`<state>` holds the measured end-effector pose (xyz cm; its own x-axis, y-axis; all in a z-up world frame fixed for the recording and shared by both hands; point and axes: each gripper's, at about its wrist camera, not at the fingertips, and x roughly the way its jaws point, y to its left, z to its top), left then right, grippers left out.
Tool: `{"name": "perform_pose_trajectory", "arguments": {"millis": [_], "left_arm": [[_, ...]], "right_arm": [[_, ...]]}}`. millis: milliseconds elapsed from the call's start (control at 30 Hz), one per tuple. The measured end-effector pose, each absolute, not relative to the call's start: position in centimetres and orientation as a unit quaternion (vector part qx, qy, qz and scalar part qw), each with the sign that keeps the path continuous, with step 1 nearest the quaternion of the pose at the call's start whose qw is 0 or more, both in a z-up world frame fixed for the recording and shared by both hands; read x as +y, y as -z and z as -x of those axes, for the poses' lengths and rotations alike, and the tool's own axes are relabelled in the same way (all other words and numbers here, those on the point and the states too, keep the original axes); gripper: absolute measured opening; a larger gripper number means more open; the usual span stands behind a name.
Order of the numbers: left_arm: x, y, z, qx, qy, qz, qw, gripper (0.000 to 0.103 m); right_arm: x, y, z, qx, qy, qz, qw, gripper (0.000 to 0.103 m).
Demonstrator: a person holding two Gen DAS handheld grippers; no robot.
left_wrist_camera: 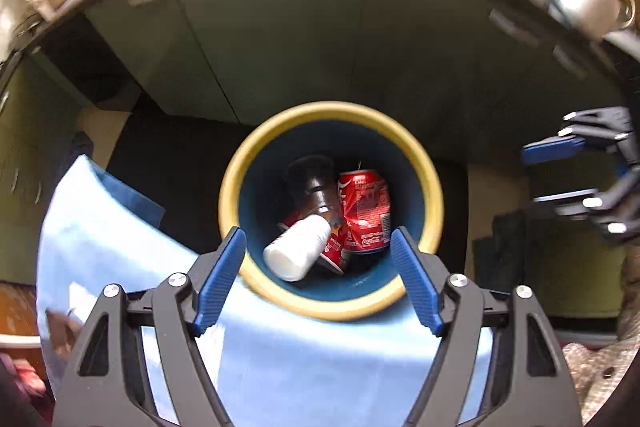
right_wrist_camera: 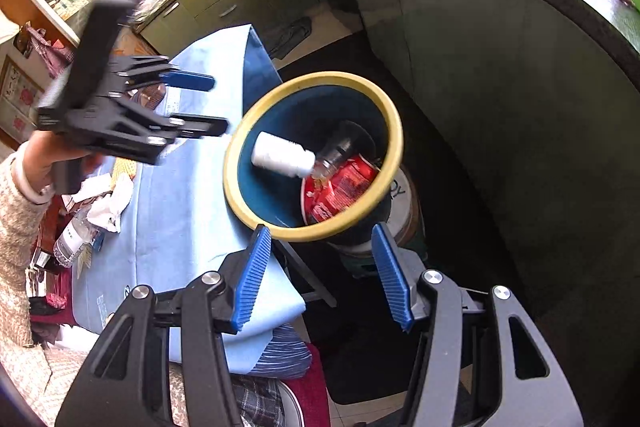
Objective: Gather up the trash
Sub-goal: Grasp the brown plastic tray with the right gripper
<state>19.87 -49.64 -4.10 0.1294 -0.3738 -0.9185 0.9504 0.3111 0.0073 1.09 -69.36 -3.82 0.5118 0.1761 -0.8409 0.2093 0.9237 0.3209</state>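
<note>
Left gripper (left_wrist_camera: 318,247): fingers spread apart, nothing between them, hovering above the bin mouth.
Right gripper (right_wrist_camera: 320,259): fingers likewise spread and empty, poised over the near rim of the bin (right_wrist_camera: 362,87).

Bin: 1, blue inside, yellow rim, standing just beside the table edge. Contents, as far as they show:
- 1 white bottle (left_wrist_camera: 298,247), lying on its side on top.
- 1 dark bottle (left_wrist_camera: 316,187), tilted, its neck toward the white one.
- 1 red can (left_wrist_camera: 366,211), dented.
- 1 red cup (right_wrist_camera: 340,191), partly hidden under the others.

Table with blue cloth (right_wrist_camera: 180,195): 1, bearing at its far end:
- 1 clear bottle (right_wrist_camera: 72,239), lying down.
- crumpled white paper (right_wrist_camera: 110,203), count unclear.
- other small wrappers, too cluttered to count.

Progress, as a judgement: 4 items binned, so the task looks well along but not finished; the clear bottle and the paper remain to be collected.
</note>
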Motion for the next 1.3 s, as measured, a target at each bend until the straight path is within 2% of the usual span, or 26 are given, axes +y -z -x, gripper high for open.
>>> {"name": "perform_pose_trajectory", "arguments": {"millis": [100, 233, 433, 467, 633, 667, 800, 1033, 1300], "left_arm": [[-43.6, -1.3, -19.0, 0.401, 0.470, -0.286, 0.733, 0.096], [-34.3, -5.8, -18.8, 0.375, 0.405, -0.245, 0.797, 0.097], [-21.1, -6.0, -19.4, 0.434, 0.303, -0.175, 0.831, 0.097], [-19.0, -5.7, -19.5, 0.438, 0.290, -0.167, 0.835, 0.097], [-10.8, -4.3, -19.0, 0.460, 0.247, -0.122, 0.844, 0.097], [-9.9, -3.9, -18.6, 0.463, 0.245, -0.119, 0.843, 0.097], [-6.3, -2.7, -17.9, 0.479, 0.235, -0.100, 0.840, 0.097], [-4.4, -1.6, -17.4, 0.486, 0.237, -0.084, 0.837, 0.097], [-4.0, -0.3, -17.2, 0.498, 0.245, -0.080, 0.828, 0.097]], "right_arm": [[-67.1, 3.0, -3.9, 0.498, -0.015, -0.171, 0.850, 0.053], [-61.9, 1.6, -9.6, 0.505, -0.073, -0.135, 0.850, 0.053], [-51.8, -0.5, -21.1, 0.509, -0.131, -0.072, 0.848, 0.053], [-50.1, -0.5, -23.2, 0.514, -0.133, -0.059, 0.846, 0.051], [-43.7, 1.1, -33.0, 0.531, -0.111, -0.006, 0.840, 0.025], [-43.1, 1.6, -34.7, 0.536, -0.103, -0.004, 0.838, 0.018], [-40.6, 4.3, -40.0, 0.568, -0.087, 0.011, 0.819, 0.018], [-39.3, 7.3, -43.3, 0.583, -0.064, 0.027, 0.809, 0.018], [-40.1, 6.5, -43.3, 0.564, -0.061, 0.024, 0.823, 0.018]]}}
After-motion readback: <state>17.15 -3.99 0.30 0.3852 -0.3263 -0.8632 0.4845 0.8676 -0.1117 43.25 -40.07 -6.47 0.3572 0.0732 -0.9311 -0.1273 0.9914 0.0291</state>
